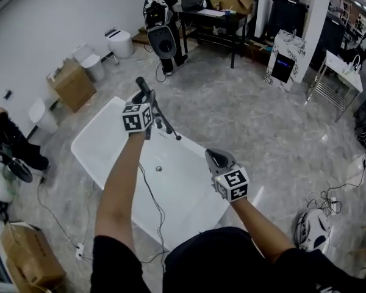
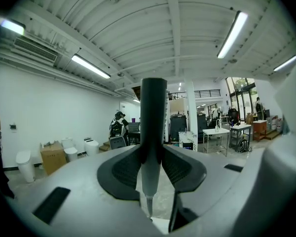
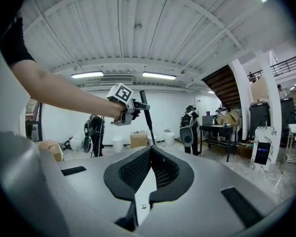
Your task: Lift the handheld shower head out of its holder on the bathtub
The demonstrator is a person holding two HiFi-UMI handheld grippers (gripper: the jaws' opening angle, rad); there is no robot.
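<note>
gripping the shower head (image 2: 154,112), your left gripper (image 2: 153,154) holds it above the tub (image 1: 97,145). right gripper (image 3: 149,154) closed, empty; lift looks done.

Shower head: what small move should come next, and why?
Probably lift it a touch higher, then hold it steady. The left claw is shut on the upright shower head, above the white bathtub, so it looks free of its holder. The right claw is shut and empty.

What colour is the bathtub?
White. The bathtub shows best in the head view.
</note>
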